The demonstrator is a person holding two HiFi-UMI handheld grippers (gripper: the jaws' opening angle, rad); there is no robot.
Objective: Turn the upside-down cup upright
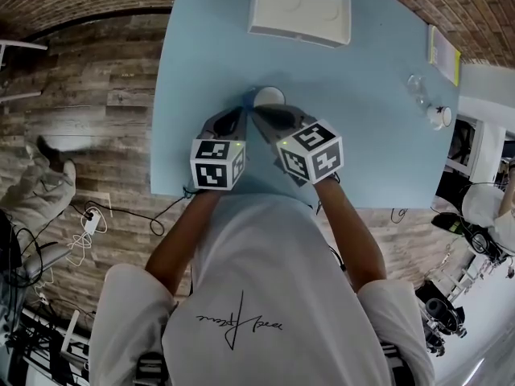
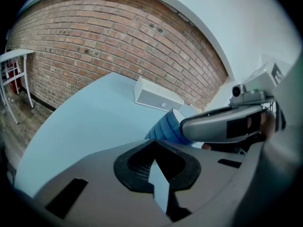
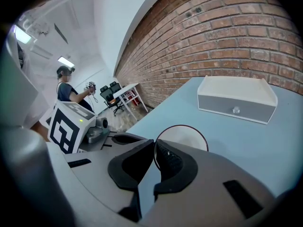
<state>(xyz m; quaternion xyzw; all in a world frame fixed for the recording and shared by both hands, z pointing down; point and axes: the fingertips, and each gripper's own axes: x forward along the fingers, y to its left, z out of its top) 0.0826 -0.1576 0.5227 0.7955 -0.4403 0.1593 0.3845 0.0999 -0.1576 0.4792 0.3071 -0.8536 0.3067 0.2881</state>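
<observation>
A cup, blue outside and white inside [image 1: 269,96], sits mid-table on the light blue table [image 1: 209,71], its open mouth showing from above. In the right gripper view its dark rim [image 3: 182,137] runs in between the pads, and my right gripper [image 3: 155,146] is shut on that rim. The left gripper view shows the ribbed blue wall of the cup [image 2: 164,126] tilted, with the right gripper's finger [image 2: 218,124] lying over it. My left gripper [image 2: 154,161] is shut with nothing in it, just short of the cup. From above, both grippers [image 1: 244,112] [image 1: 259,112] meet at the cup's near side.
A white drawer box [image 1: 299,10] stands at the table's far edge. A clear glass item [image 1: 417,87] and a small white object [image 1: 439,117] lie at the right, near a yellow-edged sheet [image 1: 444,52]. Brick wall behind; a person [image 3: 66,86] stands far off.
</observation>
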